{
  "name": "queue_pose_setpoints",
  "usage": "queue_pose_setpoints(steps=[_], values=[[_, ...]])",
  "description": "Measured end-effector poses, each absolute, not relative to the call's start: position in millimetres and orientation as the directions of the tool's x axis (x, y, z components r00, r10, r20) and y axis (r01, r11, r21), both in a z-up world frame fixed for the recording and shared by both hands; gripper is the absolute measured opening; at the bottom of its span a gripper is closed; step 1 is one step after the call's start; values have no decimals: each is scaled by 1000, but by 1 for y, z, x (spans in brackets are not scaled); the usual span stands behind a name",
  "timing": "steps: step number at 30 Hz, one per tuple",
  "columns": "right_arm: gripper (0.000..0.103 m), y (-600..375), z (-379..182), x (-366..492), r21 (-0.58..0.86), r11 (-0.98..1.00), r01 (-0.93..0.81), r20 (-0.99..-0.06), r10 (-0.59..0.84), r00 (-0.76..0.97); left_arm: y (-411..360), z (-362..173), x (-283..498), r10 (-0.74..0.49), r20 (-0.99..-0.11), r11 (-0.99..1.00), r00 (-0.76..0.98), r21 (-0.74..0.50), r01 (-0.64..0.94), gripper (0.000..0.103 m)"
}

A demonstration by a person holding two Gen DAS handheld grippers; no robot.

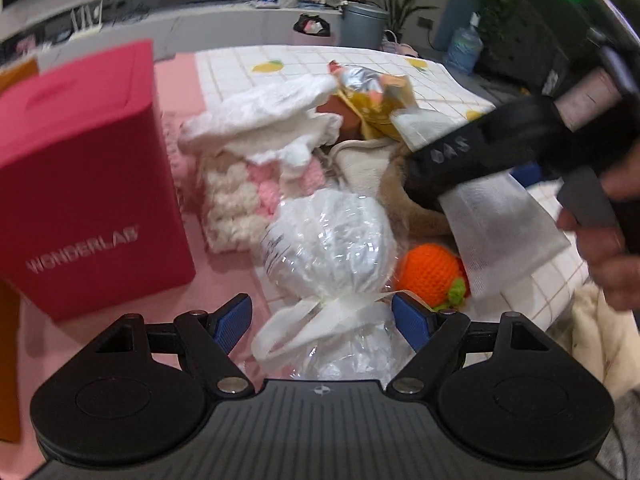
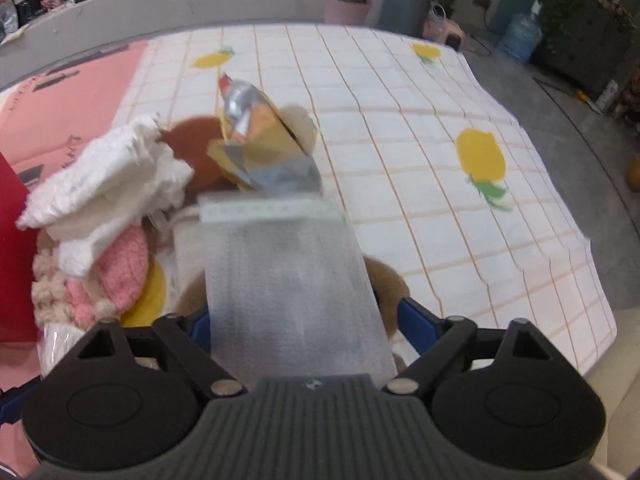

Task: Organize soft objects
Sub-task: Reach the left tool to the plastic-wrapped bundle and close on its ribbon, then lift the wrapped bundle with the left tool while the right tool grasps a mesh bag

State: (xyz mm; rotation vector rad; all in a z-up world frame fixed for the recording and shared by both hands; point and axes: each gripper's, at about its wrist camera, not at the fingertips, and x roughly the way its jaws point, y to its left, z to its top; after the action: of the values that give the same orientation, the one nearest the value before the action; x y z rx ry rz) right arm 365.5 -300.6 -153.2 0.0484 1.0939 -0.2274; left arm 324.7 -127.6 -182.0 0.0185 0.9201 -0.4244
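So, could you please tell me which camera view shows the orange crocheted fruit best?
The left wrist view: the orange crocheted fruit lies unobstructed beside the clear plastic-wrapped white bundle. In the right wrist view it is not visible.

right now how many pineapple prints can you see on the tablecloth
3 in the right wrist view: one far left, one far right, one large at right. The pile may hide more.
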Motion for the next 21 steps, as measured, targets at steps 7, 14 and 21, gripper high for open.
queue_pose_setpoints(steps=[7, 14, 21], values=[[61, -295, -148, 353, -78, 984, 162, -868, -147, 474, -107, -184, 322, -432, -738, 892, 518, -264, 368, 68], [79, -301, -139, 336, -43, 984, 171, -877, -119, 466, -98, -180, 325, -458, -731, 882, 505, -305, 359, 48], [44, -325, -133, 321, 32, 984, 177, -873, -58, 484, -104, -176, 320, -450, -718, 886, 531, -285, 365, 48]])
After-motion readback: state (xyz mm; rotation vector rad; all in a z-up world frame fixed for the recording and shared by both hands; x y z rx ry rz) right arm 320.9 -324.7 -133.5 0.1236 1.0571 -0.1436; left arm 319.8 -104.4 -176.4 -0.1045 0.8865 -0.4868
